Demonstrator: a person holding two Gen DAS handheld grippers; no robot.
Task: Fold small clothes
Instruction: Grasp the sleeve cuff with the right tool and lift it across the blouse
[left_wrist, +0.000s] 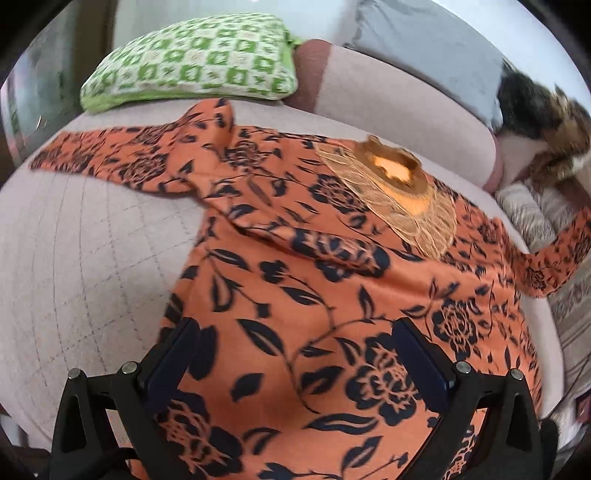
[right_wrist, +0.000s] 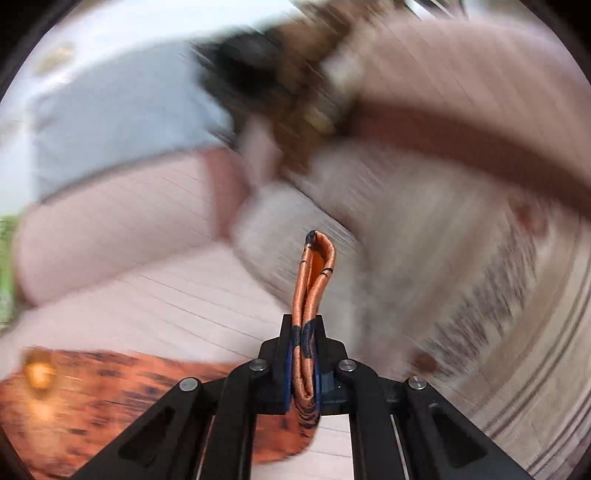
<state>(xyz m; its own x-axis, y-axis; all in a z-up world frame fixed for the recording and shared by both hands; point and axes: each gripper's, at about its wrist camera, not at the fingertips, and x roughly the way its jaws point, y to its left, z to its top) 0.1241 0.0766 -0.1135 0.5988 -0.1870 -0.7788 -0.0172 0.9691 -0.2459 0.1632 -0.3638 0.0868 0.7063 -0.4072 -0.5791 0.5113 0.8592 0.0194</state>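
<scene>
An orange top with a black flower print (left_wrist: 295, 266) lies spread on a pale pink quilted sofa seat (left_wrist: 85, 251), its gold-embroidered neckline (left_wrist: 399, 188) toward the backrest. One sleeve (left_wrist: 122, 155) lies out to the left, the other sleeve (left_wrist: 554, 254) is lifted at the right. My left gripper (left_wrist: 295, 354) is open above the lower body of the top, holding nothing. My right gripper (right_wrist: 303, 332) is shut on a folded edge of the orange sleeve (right_wrist: 314, 273), held above the seat. The right wrist view is heavily motion-blurred.
A green and white patterned cushion (left_wrist: 192, 62) lies at the back left of the seat. A grey pillow (left_wrist: 424, 48) leans on the backrest. A dark brown furry cushion (left_wrist: 546, 122) and a striped throw (left_wrist: 532, 218) sit at the right.
</scene>
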